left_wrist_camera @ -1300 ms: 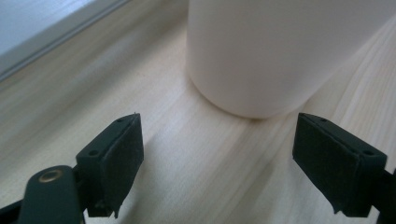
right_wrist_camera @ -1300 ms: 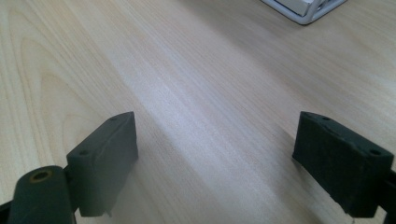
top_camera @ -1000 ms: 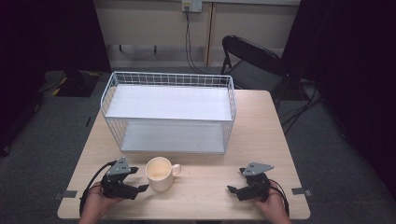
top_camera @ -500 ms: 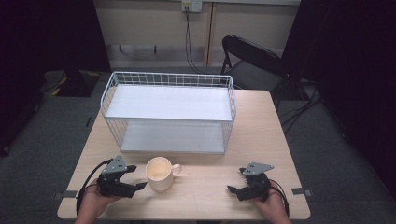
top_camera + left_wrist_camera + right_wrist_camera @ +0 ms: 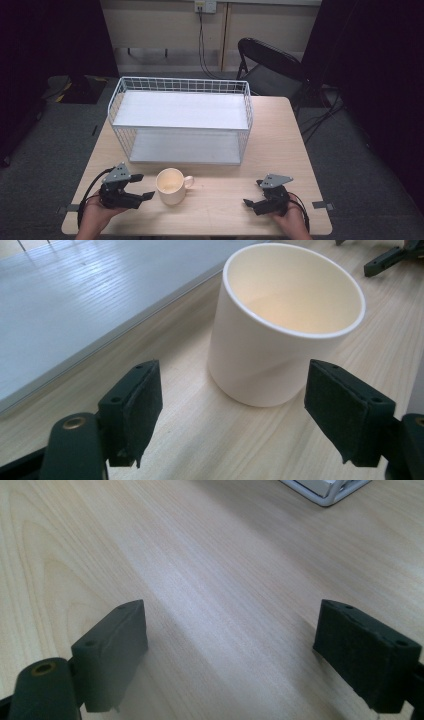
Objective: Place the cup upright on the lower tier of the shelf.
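A cream mug (image 5: 171, 186) stands upright on the wooden table (image 5: 270, 135), its handle pointing right. My left gripper (image 5: 145, 185) lies just left of it, held by a hand, its jaws open and aimed at the mug. In the left gripper view the mug (image 5: 285, 325) stands just ahead of the open left gripper (image 5: 232, 427), and neither pad touches it. Near the table's front right, my right gripper (image 5: 252, 192) is open and points left. The right gripper view has the right gripper (image 5: 230, 650) over bare wood with nothing between the pads.
A white two-tier wire rack (image 5: 116, 102) stands across the middle of the table behind the mug; its lower shelf (image 5: 75, 300) runs close to the mug. A black folding chair (image 5: 270, 65) stands beyond the far right corner. The front table edge is close under both hands.
My left gripper has drawn back a little to the left, away from the mug. The mug and the right gripper have stayed put.
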{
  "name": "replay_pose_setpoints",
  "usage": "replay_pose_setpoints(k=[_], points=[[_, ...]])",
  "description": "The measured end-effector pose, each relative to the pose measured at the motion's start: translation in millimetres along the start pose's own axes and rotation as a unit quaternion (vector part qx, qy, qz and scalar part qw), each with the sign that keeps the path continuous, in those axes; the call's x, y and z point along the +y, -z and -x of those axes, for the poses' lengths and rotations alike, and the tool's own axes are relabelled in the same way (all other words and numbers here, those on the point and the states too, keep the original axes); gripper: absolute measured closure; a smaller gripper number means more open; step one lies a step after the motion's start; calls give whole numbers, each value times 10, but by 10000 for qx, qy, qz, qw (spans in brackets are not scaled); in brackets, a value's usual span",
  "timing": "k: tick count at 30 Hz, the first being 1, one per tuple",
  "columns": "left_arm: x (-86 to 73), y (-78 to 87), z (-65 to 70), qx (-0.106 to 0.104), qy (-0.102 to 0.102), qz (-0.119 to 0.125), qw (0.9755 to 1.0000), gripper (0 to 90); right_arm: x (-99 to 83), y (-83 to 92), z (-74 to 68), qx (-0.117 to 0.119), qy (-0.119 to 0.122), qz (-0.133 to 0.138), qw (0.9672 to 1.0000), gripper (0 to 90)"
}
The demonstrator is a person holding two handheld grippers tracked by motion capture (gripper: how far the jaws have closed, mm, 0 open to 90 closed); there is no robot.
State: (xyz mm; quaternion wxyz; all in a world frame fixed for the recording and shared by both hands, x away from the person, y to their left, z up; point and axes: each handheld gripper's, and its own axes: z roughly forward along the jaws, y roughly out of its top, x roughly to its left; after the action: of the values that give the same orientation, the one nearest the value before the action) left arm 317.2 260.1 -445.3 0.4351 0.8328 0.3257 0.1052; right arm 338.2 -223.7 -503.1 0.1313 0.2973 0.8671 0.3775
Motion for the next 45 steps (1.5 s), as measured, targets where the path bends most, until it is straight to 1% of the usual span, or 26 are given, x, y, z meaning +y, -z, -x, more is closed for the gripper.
replay_pose_setpoints(k=[5, 8, 10, 11, 12, 13, 15, 19, 23, 25, 28, 31, 39, 41, 45], points=[[18, 36, -14, 21, 8, 61, 10000, 238, 0, -1, 0, -3, 0, 1, 10000, 130], [39, 59, -17, -36, 48, 62, 10000, 246, 0, 0, 0, -1, -1, 0, 10000, 130], [50, 70, -14, -13, 22, 67, 10000, 246, 0, 0, 0, -1, -1, -1, 10000, 130], [57, 75, -10, -34, 50, 66, 10000, 252, 0, 0, 0, -1, 1, 0, 10000, 129], [68, 86, -16, -11, 14, 55, 10000, 253, 0, 0, 0, -1, 0, 0, 10000, 130], [74, 92, -15, -34, 38, 26, 10000, 254, 0, 0, 0, -1, 0, 0, 10000, 130], [81, 93, -10, -41, 77, 61, 9999, 259, 0, 0, 0, -1, 0, 0, 10000, 130], [96, 103, -13, -58, 54, 38, 10000, 262, 0, 0, 0, -1, 0, 0, 10000, 130], [118, 121, -12, -48, 106, 90, 9999, 263, 0, 0, 0, -1, 0, 0, 10000, 130], [126, 135, -14, -80, 125, 79, 9999, 263, 0, 0, 0, -2, 1, 0, 10000, 130], [132, 165, -10, -61, 176, 132, 9997, 264, 0, 0, 0, -1, -1, 0, 10000, 130], [135, 187, -18, -37, 186, 153, 9997, 268, 0, 0, 0, -2, -4, -2, 10000, 130], [162, 227, -28, -7, 298, 339, 9990, 272, 0, 0, 0, -2, 0, 0, 10000, 130], [172, 231, -31, -2, 281, 350, 9990, 274, 0, 0, 0, -1, 0, -1, 10000, 130], [181, 215, -28, -12, 313, 344, 9989, 275, 0, 0, 0, -1, 0, 0, 10000, 130]])
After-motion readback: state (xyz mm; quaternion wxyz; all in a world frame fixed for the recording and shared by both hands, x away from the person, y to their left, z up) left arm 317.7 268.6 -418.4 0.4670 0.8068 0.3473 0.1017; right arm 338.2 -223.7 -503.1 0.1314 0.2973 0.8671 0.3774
